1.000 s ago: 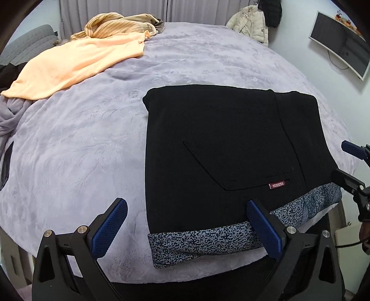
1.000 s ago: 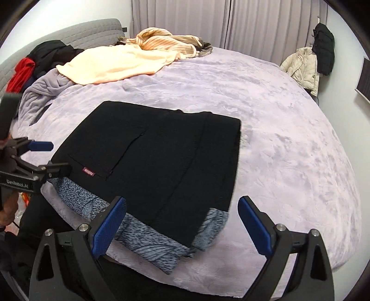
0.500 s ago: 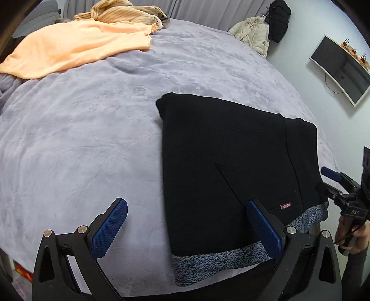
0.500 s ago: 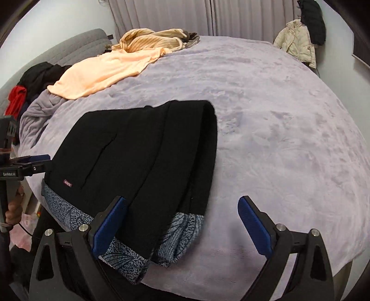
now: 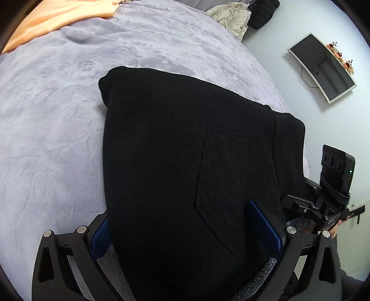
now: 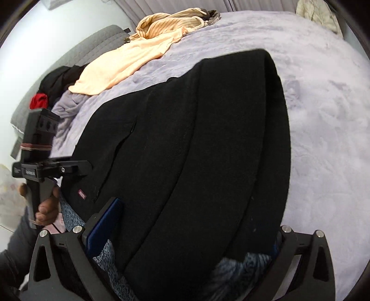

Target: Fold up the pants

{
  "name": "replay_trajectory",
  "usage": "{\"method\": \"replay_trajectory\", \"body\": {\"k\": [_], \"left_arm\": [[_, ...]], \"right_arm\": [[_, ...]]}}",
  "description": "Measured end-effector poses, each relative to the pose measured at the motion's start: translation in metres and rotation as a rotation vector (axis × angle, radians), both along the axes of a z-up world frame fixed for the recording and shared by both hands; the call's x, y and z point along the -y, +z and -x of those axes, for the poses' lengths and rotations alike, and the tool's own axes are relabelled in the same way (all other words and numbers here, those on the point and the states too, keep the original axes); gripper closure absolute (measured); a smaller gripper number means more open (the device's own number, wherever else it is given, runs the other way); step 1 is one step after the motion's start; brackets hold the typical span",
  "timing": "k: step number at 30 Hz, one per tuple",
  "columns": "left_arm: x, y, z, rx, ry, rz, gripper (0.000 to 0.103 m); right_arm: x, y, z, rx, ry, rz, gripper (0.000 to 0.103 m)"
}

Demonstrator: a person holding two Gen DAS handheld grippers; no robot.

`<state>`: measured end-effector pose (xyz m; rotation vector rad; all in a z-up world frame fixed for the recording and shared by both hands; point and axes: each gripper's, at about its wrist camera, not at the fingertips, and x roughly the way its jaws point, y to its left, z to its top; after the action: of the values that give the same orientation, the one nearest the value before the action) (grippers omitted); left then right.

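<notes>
left gripper [image 5: 185, 238] sat with both blue pads wide apart, straddling the near edge of the black pants [image 5: 185, 150]; one pad showed above the cloth, the other mostly hidden by the pants' left edge; nothing pinched yet; right gripper [image 6: 185, 233] likewise spread wide over the same hem end, its left pad above the fabric, its right pad largely covered by cloth, so no grip there either; pants lay already folded into a thick stack on the lavender bedspread [image 5: 46, 139], back pocket up, patterned lining [image 6: 240, 268] peeking out at the near edge; peach shirt [image 6: 129, 62] and striped garment [image 6: 171, 22] well apart at the far side; judged step: taking hold of the near edge for the next fold; to do it well, probably push both claws in under all layers, close at matching depth on each side, lift evenly and carry the edge toward the far end so corners line up and layers don't slip
</notes>
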<state>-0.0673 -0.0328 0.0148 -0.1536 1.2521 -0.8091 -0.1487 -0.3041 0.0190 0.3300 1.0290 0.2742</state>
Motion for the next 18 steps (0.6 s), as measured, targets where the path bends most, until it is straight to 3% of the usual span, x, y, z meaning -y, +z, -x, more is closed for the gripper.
{"method": "replay_trajectory", "body": {"k": [6,7,12,15,16,18], "left_arm": [[0.019,0.003,-0.001,0.027,-0.006,-0.051,0.001],[0.022,0.007,0.002,0.046,-0.01,-0.057,0.003],[0.027,0.03,0.016,0.107,0.0,-0.082,0.026],[0.031,0.048,0.02,0.118,0.011,-0.093,0.037],[0.033,0.058,0.023,0.134,0.006,-0.091,0.046],[0.039,0.073,0.022,0.145,0.011,-0.092,0.046]], "right_arm": [[0.002,-0.011,-0.009,0.011,-0.008,-0.039,0.0],[-0.001,-0.008,-0.008,0.016,0.0,-0.018,0.001],[-0.007,0.02,0.002,0.073,0.008,0.038,0.032],[-0.009,0.036,0.005,0.105,0.021,0.054,0.038],[-0.012,0.043,0.006,0.121,0.029,0.072,0.038],[-0.017,0.058,0.007,0.154,0.037,0.103,0.039]]}}
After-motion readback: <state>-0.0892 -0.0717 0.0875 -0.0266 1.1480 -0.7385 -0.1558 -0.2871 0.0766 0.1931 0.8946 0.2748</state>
